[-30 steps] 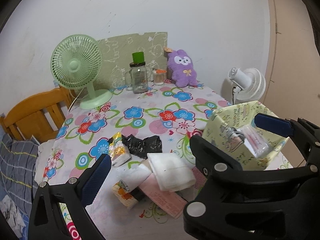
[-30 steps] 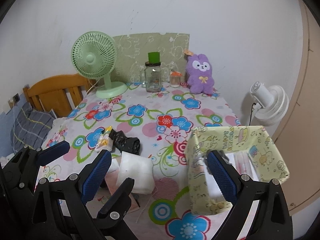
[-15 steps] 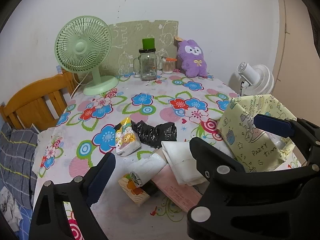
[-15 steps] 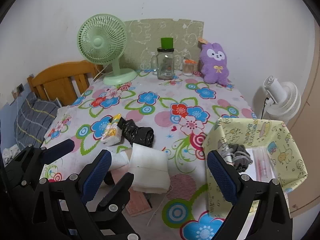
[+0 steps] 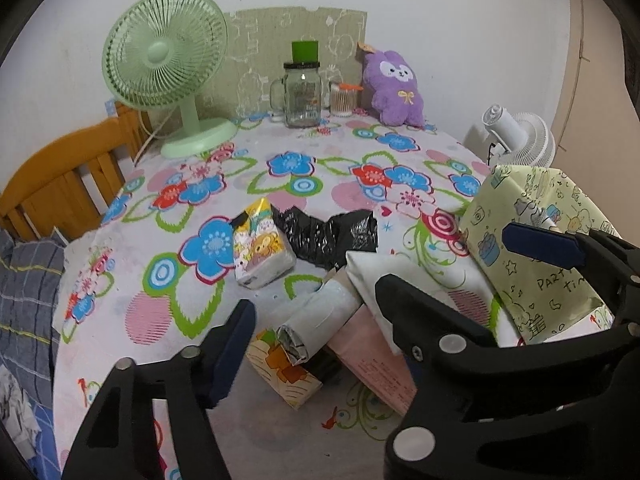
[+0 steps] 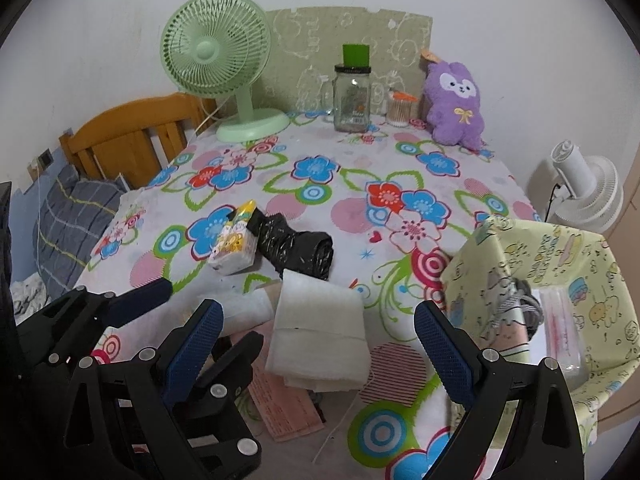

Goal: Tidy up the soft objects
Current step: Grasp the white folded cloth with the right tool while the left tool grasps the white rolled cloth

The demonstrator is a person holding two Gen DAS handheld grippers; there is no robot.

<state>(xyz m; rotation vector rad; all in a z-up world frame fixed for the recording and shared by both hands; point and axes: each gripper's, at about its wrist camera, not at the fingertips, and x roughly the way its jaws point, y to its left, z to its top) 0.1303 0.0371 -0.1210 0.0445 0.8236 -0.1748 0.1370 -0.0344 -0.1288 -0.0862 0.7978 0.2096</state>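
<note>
One rolled cloth (image 5: 320, 322) between closing left tongs (image 5: 312, 344)

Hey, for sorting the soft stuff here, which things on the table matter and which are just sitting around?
For the job:
- tissue pack
- black plastic bag
- folded white cloth
- rolled white bag
- pink packet
- yellow bin

Just lying about:
- green fan
- glass jar
- purple plush

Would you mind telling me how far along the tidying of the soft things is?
Started: the yellow fabric bin already holds a grey bundle and a clear packet. In hand: nothing; the left tongs are closing with the white roll between them, the right tongs frame the folded white cloth. Left: tissue pack, black bag, pink packet.
</note>
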